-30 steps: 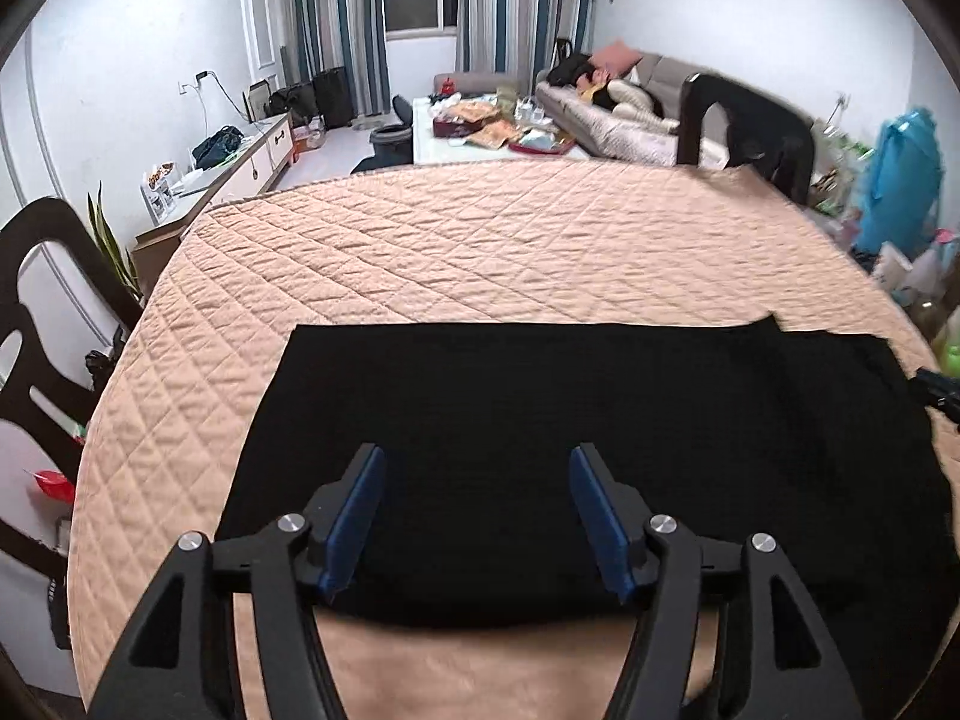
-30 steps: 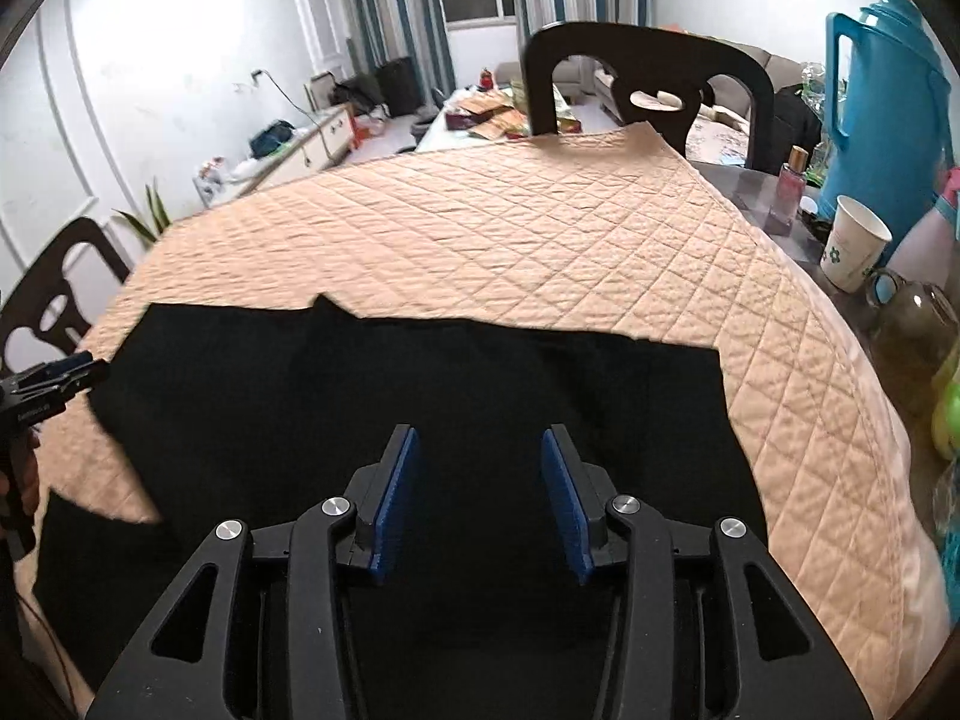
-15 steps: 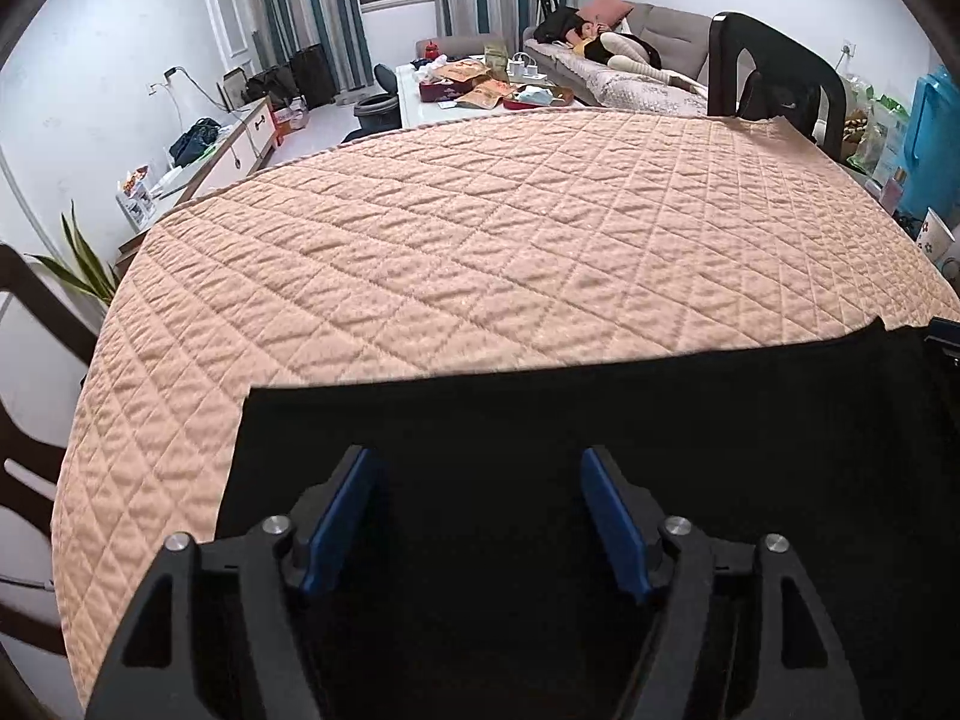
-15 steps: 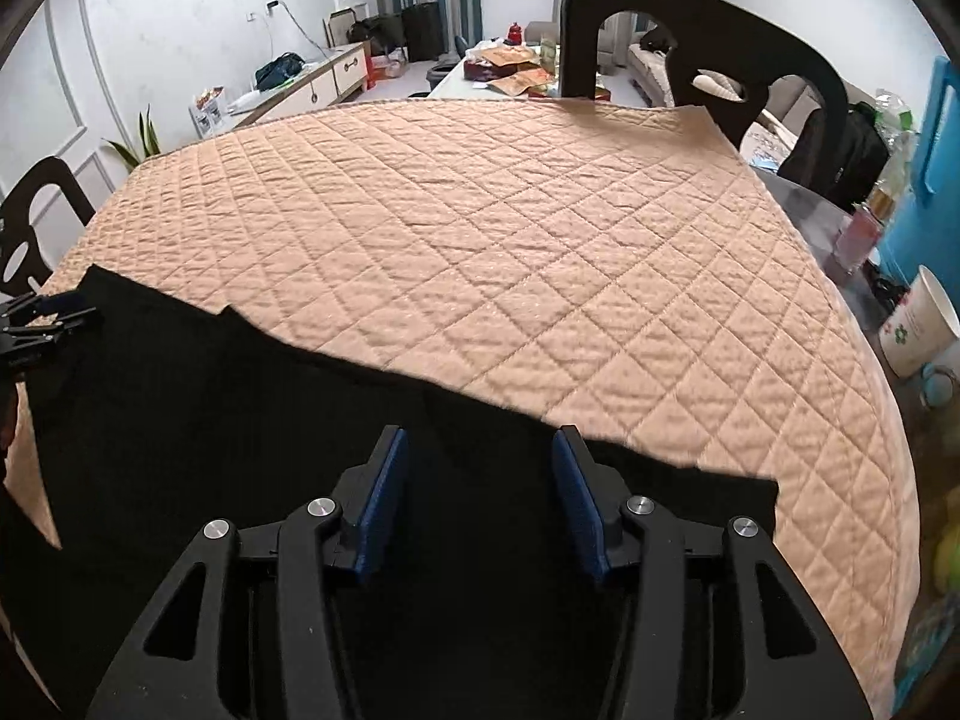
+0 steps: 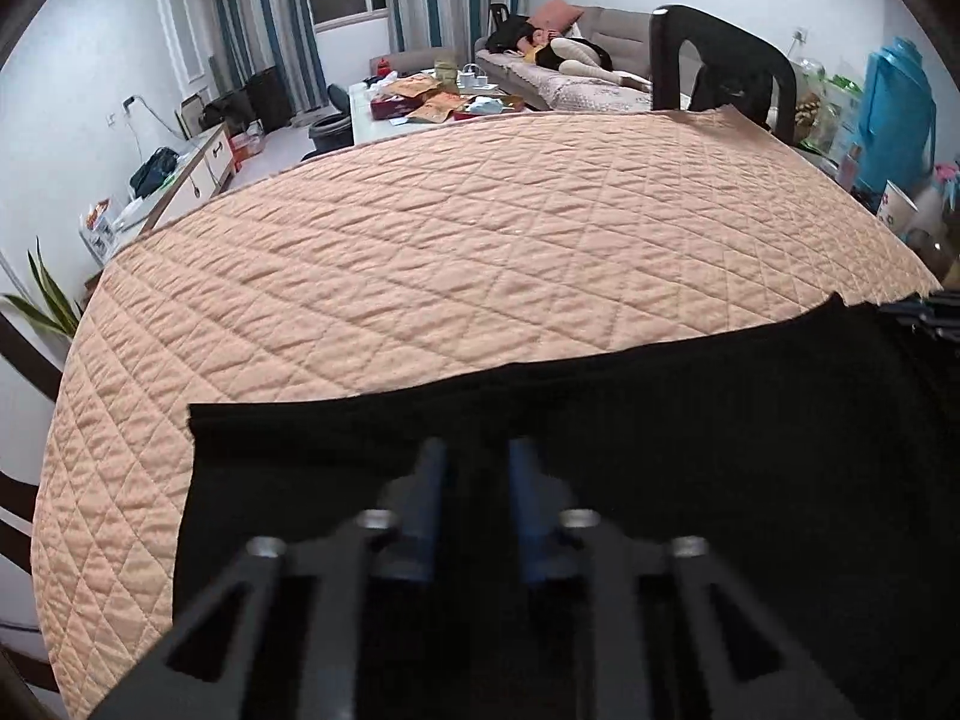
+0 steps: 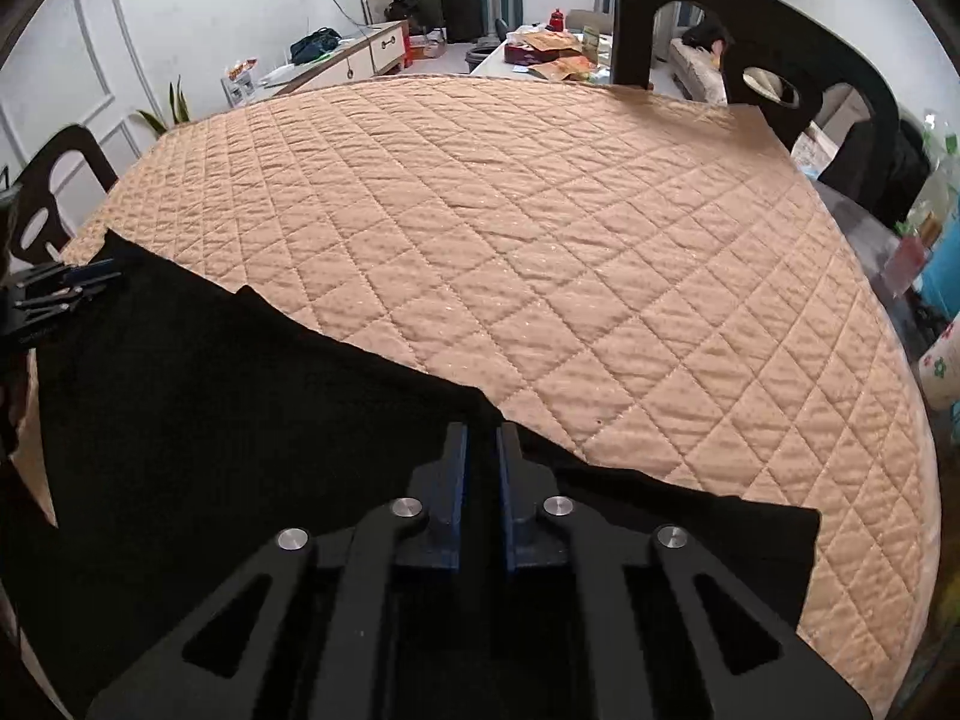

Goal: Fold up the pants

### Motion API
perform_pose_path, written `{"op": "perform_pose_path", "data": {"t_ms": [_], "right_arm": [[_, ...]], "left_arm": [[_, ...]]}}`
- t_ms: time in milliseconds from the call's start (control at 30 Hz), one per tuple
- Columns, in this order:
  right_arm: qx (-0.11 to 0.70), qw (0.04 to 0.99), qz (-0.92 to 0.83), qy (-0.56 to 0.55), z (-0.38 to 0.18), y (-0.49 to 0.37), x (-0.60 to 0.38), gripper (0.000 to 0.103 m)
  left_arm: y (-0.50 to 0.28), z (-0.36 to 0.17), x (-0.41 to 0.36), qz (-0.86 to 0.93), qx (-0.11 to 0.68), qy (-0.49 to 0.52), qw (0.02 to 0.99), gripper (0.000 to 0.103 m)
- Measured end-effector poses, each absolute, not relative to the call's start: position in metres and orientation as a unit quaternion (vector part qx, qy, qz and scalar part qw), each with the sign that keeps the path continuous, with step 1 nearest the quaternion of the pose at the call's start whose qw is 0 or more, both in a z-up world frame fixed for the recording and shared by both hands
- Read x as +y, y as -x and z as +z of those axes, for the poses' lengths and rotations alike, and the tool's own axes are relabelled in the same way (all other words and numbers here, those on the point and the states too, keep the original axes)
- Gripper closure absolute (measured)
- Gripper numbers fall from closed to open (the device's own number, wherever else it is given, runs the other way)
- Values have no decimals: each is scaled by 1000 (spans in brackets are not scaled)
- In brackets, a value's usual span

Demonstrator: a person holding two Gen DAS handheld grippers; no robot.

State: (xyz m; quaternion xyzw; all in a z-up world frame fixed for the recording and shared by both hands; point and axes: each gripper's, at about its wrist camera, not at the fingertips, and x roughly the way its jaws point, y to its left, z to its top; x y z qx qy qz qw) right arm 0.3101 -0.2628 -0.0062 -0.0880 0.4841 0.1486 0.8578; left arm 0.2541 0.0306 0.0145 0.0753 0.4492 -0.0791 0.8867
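Black pants [image 5: 720, 450] lie spread across the near part of a peach quilted table cover [image 5: 480, 240]. My left gripper [image 5: 477, 456] sits blurred just inside their far edge, its jaws closing on the black cloth. In the right wrist view the pants [image 6: 210, 420] run from the left down to the right. My right gripper [image 6: 480, 432] has its jaws closing on the far edge, and the cloth rises to a small peak between the blue pads. Each gripper also shows in the other's view: the right gripper [image 5: 924, 312] and the left gripper [image 6: 66, 288].
A black chair [image 5: 720, 42] stands at the far side of the table, and another chair [image 6: 54, 180] at the left. A blue thermos [image 5: 894, 114] and a paper cup [image 5: 894, 210] stand off the right edge. A person [image 5: 570, 54] lies on a sofa beyond.
Both grippers moved forward and down from the middle of the pants to the far edge. Their jaws went from wide apart to closed on the cloth.
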Motion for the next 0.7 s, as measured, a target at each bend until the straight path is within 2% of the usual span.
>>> {"op": "perform_pose_path", "data": {"t_ms": [133,333,533,700], "right_arm": [[472,867,140,80,4,-306,-266,100],[409,898,154,56,56,-253,-279,100],[344,924,165,25,97,-163,-289,100],[321,934,159,-14,96,-73,-303,100]], "left_arm": [[-243,25,31,-70,442,-71,892,99],[-185,69,38,-80,387,-59,917,99],[-100,105,50,-95,334,-33,937,99],[-24,106,60,-105,319,-2,942,99]]}}
